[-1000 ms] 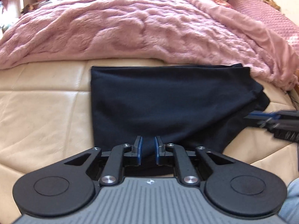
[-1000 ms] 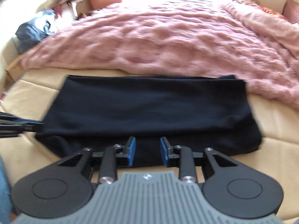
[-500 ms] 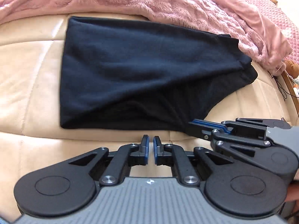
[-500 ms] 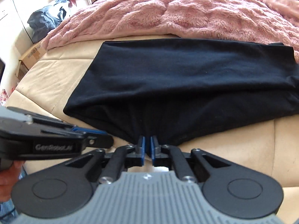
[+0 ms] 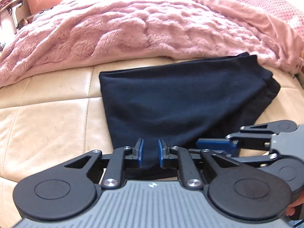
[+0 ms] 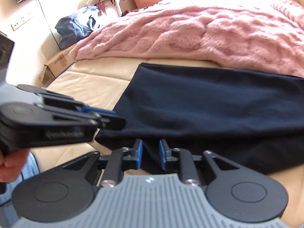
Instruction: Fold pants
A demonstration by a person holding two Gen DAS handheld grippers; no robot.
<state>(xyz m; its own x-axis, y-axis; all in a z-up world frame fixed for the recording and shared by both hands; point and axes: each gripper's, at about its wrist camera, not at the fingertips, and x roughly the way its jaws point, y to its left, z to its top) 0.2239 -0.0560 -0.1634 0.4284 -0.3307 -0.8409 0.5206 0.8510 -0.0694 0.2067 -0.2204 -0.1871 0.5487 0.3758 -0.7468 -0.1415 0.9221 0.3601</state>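
Beige quilted mattress [image 5: 47, 117] with pink blanket [image 5: 152, 28] behind; folded black pants [image 5: 180, 102] lie flat on the bare strip. Left gripper [image 5: 150, 151] and right gripper [image 6: 150, 153] sit side by side at the near hem, each with a gathered ridge of fabric between its blue pads. Half a second ago both were nearly clenched just off the hem; jaws have since opened further, now partly apart around cloth. Can't tell if the pads press on it.

Pants [image 5: 180, 104], pink blanket [image 5: 152, 24] on bed [image 5: 47, 117]
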